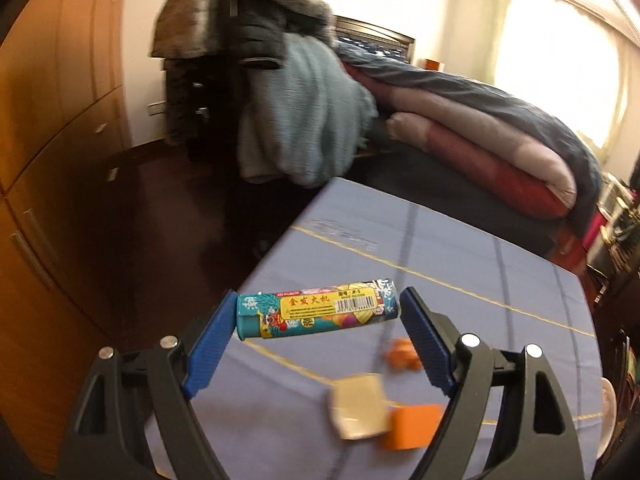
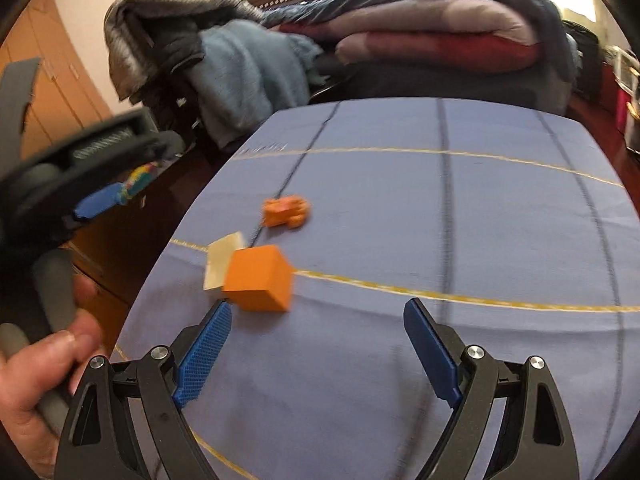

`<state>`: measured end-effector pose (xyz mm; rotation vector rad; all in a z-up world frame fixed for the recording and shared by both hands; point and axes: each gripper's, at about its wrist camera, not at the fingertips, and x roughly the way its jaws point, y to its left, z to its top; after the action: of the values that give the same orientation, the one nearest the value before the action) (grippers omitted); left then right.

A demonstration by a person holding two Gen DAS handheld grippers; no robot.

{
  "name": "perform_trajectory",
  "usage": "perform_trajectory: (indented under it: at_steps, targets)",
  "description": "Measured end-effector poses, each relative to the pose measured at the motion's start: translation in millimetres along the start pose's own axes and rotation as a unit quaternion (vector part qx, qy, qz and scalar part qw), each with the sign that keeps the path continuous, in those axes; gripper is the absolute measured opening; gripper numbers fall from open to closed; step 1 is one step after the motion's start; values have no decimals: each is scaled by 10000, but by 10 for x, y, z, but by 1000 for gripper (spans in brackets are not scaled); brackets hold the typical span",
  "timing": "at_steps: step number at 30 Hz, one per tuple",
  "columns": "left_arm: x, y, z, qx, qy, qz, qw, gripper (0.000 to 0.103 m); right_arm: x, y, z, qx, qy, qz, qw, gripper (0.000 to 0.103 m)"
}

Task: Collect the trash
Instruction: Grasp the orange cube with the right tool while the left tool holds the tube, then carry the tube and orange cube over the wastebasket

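Note:
My left gripper [image 1: 318, 312] is shut on a long teal printed box [image 1: 318, 312], held crosswise by its two ends above the left edge of the blue tablecloth [image 1: 460, 240]. From the right wrist view the same left gripper [image 2: 120, 192] appears at the far left, a hand on its handle. My right gripper [image 2: 318, 312] stands open over the cloth with nothing between its fingers. Just beyond its left finger lies an orange box [image 2: 260, 280] with its pale flap [image 2: 222, 264] open. A crumpled orange piece [image 2: 286, 212] lies farther back. In the left wrist view the orange box [image 1: 412, 426] and the crumpled orange piece [image 1: 402, 354] sit below the held box.
A chair heaped with clothes [image 1: 296, 112] stands beyond the table's far left corner. Folded quilts on a bed [image 1: 500, 136] lie behind the table. Wooden cabinets [image 1: 52, 120] line the left side over a dark floor [image 1: 168, 224].

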<state>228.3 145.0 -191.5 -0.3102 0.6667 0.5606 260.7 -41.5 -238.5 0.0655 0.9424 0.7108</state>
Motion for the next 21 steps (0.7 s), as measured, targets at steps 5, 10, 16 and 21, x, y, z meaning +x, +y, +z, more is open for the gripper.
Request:
perform_trajectory:
  at_steps: [5, 10, 16, 21]
  targets:
    - [72, 364, 53, -192, 31, 205, 9996, 82, 217, 203, 49, -166, 43, -164, 9997, 76]
    - [82, 523, 60, -282, 72, 228, 9993, 82, 317, 263, 66, -231, 206, -296, 9991, 58]
    - [77, 530, 66, -279, 66, 172, 9994, 82, 323, 317, 65, -361, 205, -318, 9986, 41]
    - [31, 441, 50, -195, 41, 68, 9998, 82, 249, 303, 56, -414, 88, -481, 9979, 38]
